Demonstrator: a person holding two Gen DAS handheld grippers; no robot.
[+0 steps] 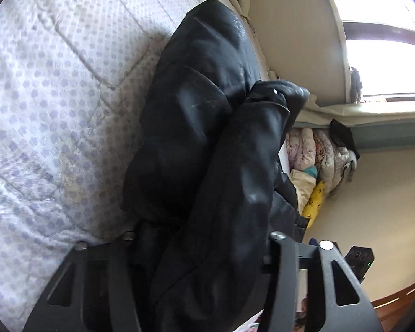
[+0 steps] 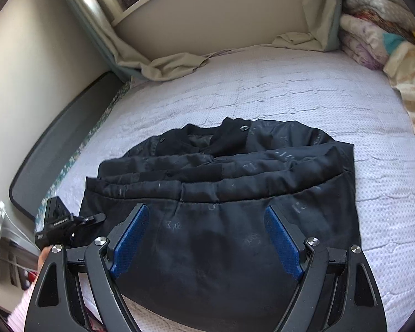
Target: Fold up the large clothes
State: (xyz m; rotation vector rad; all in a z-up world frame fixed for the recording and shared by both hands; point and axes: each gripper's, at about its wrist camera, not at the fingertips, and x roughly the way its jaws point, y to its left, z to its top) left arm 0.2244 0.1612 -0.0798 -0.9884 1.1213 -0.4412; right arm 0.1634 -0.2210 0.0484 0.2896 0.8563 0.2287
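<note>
Now the left tongs point(image 1: 204, 271) are closed on a thick bunch of the black jacket point(image 2: 221, 193), at its edge; the cloth fills the whole gap between the two fingers, and the pads are hidden under it. The right tongs point(image 2: 207, 238) stand wide open just above the lower part of the same jacket, the blue pads point(image 2: 283, 239) touching nothing, as far as I can tell. Beyond both tongs the jacket lies partly folded on the bed point(image 2: 262, 83), its collar on the far side. Further away, a pile of blankets point(image 2: 373, 36) sits at the corner of the bed.

I think the risk is in the left grip: so much bulky cloth is gathered that some layers may slip out when it lifts, and the fold then comes crooked. Also the free right tongs could drag the flat part if they go lower.
</note>
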